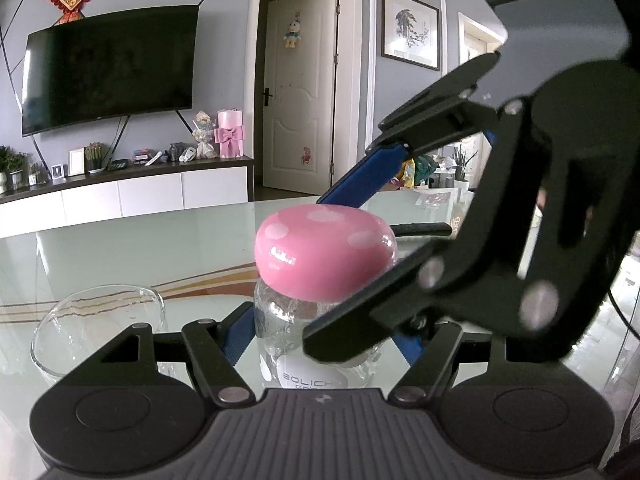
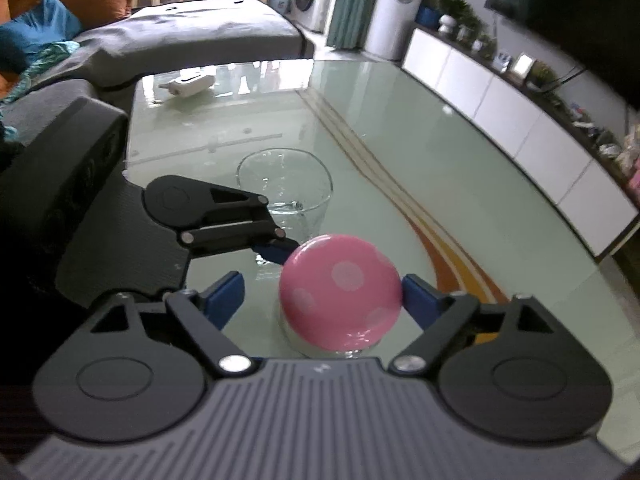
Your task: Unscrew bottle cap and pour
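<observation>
A clear plastic bottle [image 1: 288,332] with a pink white-dotted cap [image 1: 326,254] stands on the glass table. My left gripper [image 1: 320,340] is shut on the bottle's body below the cap. My right gripper [image 2: 322,294] comes from above and to the right, with its blue pads on either side of the cap [image 2: 340,290]; the right pad touches the cap and the left pad stands a little apart. The right gripper's body shows in the left wrist view [image 1: 500,216]. An empty clear glass cup [image 1: 96,328] stands just left of the bottle, also in the right wrist view [image 2: 286,188].
The glass table [image 2: 400,128] has orange and brown stripes. A white device [image 2: 188,84] lies at its far end. A grey sofa [image 2: 180,28] lies beyond the table. A white TV cabinet [image 1: 120,196] with a TV stands along the wall.
</observation>
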A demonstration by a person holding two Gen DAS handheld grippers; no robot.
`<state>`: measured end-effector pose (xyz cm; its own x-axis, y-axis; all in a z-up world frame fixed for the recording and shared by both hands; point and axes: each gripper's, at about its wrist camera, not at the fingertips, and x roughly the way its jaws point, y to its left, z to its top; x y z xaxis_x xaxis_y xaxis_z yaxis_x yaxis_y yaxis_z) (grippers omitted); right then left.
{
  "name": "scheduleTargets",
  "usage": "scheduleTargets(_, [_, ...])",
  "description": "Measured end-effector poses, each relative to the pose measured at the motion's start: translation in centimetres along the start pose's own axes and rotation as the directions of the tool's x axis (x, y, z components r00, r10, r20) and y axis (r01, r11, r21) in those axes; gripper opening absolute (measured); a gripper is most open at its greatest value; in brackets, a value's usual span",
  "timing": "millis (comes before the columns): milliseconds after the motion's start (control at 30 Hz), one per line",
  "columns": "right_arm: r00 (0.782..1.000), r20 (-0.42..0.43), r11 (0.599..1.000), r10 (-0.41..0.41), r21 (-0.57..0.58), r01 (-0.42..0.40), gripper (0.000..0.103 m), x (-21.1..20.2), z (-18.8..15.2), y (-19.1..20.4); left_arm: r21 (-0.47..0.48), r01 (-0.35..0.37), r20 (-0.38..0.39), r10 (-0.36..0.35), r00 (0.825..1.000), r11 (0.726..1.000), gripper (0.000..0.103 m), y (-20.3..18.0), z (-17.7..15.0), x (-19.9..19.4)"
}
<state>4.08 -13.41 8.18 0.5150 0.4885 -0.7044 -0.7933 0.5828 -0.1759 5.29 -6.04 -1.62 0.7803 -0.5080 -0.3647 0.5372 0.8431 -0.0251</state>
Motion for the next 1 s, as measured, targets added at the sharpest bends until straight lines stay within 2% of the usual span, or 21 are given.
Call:
scheduleTargets(133, [0.995, 0.033, 0.988, -0.097, 0.12, 0.092, 0.087, -0.4, 0.0, -0.3, 0.0, 0.0, 0.0, 0.0, 1.0, 1.0, 0.074, -0.1, -0.1, -0.1])
scheduleTargets(200, [0.99, 0.04, 0.969, -0.137, 0.213, 0.126, 0.085, -0.8, 0.1, -0.8, 0.001, 0.0, 0.0, 0.0, 1.0, 1.0, 0.074, 0.0, 0.0, 0.0])
scheduleTargets(300, [0.984, 0.022, 0.947, -0.174, 0.279, 0.161, 0.084, -1.3, 0.3, -0.5, 0.0, 0.0, 0.0, 0.0, 1.0, 1.0, 0.074, -0.1, 0.0, -0.1])
scheduleTargets(500, [0.974, -0.006, 0.935, -0.226, 0.279, 0.219, 0.082, -1.2, 1.0, 1.7, 0.001, 0.0, 0.0, 0.0, 1.0, 1.0, 0.074, -0.3, -0.1, -0.2])
scheduleTargets(633, [0.964, -0.031, 0.933, -0.265, 0.244, 0.264, 0.076, -0.4, 1.1, 2.4, 0.001, 0.0, 0.0, 0.0, 1.0, 1.0, 0.074, -0.5, -0.2, -0.4])
scheduleTargets(867, [0.961, -0.037, 0.921, -0.273, 0.277, 0.273, 0.064, -0.3, 0.9, 1.9, 0.0, 0.0, 0.0, 0.0, 1.0, 1.0, 0.074, -1.0, -0.3, -1.0])
scheduleTargets(1000, [0.961, -0.039, 0.919, -0.273, 0.285, 0.273, 0.064, -0.3, 0.9, 1.9, 0.001, 0.0, 0.001, 0.0, 1.0, 1.0, 0.074, -1.2, -0.5, -1.2])
